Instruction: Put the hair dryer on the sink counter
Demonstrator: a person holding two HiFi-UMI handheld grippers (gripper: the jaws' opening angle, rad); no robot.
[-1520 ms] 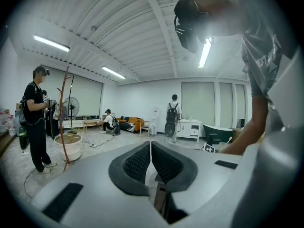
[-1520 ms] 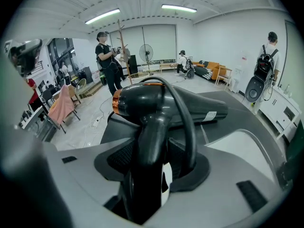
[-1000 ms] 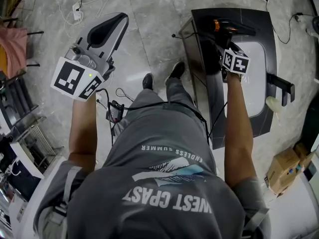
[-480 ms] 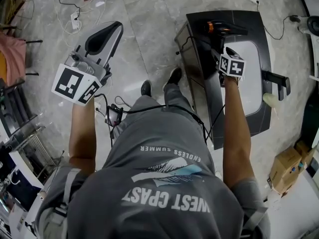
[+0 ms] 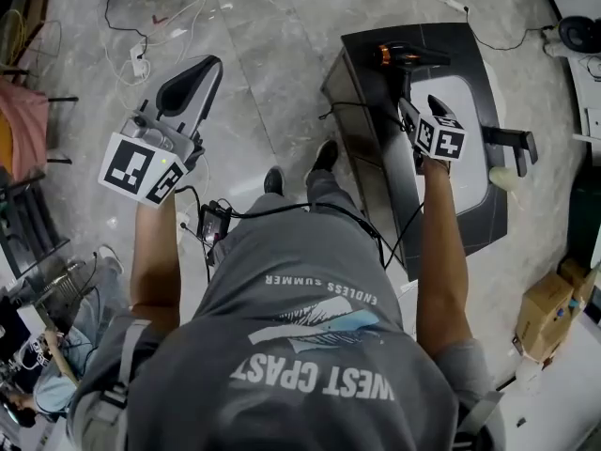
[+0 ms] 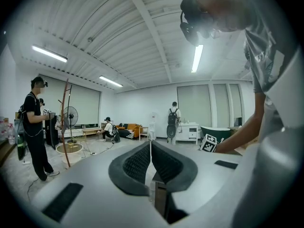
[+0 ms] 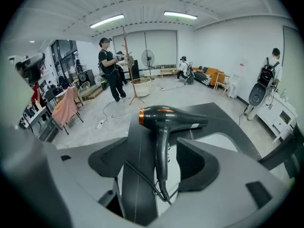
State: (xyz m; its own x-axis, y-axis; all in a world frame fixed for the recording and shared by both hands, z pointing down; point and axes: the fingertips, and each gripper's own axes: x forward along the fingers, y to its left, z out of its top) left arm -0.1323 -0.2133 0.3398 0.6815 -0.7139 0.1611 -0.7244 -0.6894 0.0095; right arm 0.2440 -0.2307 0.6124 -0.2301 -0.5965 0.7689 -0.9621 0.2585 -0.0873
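A black hair dryer [image 5: 409, 56] with an orange band lies on its side at the far end of the black sink counter [image 5: 470, 43]. In the right gripper view the hair dryer [image 7: 166, 120] rests on the counter [image 7: 223, 120], its handle pointing back between the jaws without touching them. My right gripper [image 5: 410, 103] [image 7: 159, 164] stands open just behind it, over the counter beside the white basin [image 5: 468, 153]. My left gripper [image 5: 200, 66] [image 6: 150, 161] is shut and empty, held over the floor to the left.
A black faucet [image 5: 512, 144] stands at the basin's right side, with a pale bottle [image 5: 502, 178] next to it. The dryer's cord [image 5: 352, 109] hangs off the counter's left edge. Cables [image 5: 141, 50] lie on the floor. A cardboard box [image 5: 547, 313] sits at right.
My right gripper has drawn back a little from the hair dryer, which stays lying on the counter. The left gripper has hardly moved.
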